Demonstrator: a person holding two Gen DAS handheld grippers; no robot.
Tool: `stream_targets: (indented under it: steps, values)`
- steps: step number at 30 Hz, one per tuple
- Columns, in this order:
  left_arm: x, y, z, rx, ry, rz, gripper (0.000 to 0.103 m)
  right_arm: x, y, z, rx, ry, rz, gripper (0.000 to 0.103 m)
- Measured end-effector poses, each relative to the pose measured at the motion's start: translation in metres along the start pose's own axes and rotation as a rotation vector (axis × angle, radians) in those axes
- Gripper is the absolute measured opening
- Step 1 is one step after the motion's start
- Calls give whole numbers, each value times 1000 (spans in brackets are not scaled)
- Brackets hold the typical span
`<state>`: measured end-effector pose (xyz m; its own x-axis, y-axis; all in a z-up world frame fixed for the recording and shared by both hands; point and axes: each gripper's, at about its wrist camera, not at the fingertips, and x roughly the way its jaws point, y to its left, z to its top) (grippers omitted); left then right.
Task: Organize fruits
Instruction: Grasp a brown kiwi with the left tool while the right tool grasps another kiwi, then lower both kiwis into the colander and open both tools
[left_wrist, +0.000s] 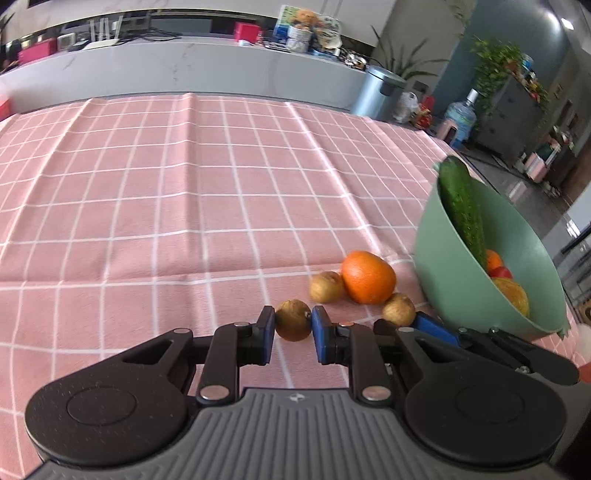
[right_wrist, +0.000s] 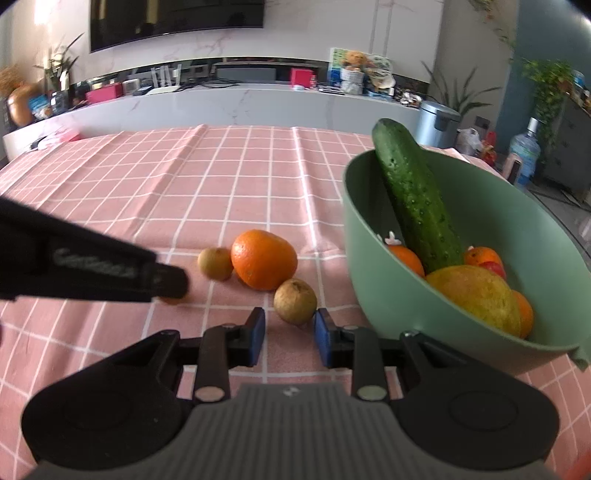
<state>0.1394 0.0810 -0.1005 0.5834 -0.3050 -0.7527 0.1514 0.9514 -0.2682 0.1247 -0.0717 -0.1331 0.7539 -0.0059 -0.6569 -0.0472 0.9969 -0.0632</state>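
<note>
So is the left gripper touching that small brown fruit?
Touching. In the left wrist view the left gripper has both pads pressed against the brown fruit, no gap visible.

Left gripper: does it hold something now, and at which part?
The left gripper is shut on a small brown fruit, its pads pressing the fruit's two opposite sides. The right gripper is open and holds nothing.

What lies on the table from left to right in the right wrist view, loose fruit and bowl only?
Small brown fruit → orange → second small brown fruit, just ahead of the right gripper → green bowl holding the cucumber.
</note>
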Motion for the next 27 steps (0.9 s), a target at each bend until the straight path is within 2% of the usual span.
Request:
stream_targets:
  steps: [6,12,17,23,27]
  values:
    - [-4,5,0,-26,-13,19,23,4,7,-2,54,-21,-51,25]
    - [-7,1,-1,-15,-15,27,23,4,4,-1,61,-25,-36,21]
    - [-23,-8,-2,-30,-40,29,23,-13,0,0,41,-25,26,21]
    - [-46,-22,-6,-74,-66,15,23,-57,-9,7,-4,-61,137,21]
    - [-58,-36,0,-65,-70,13,23,-86,-24,14,-21,-89,183,21]
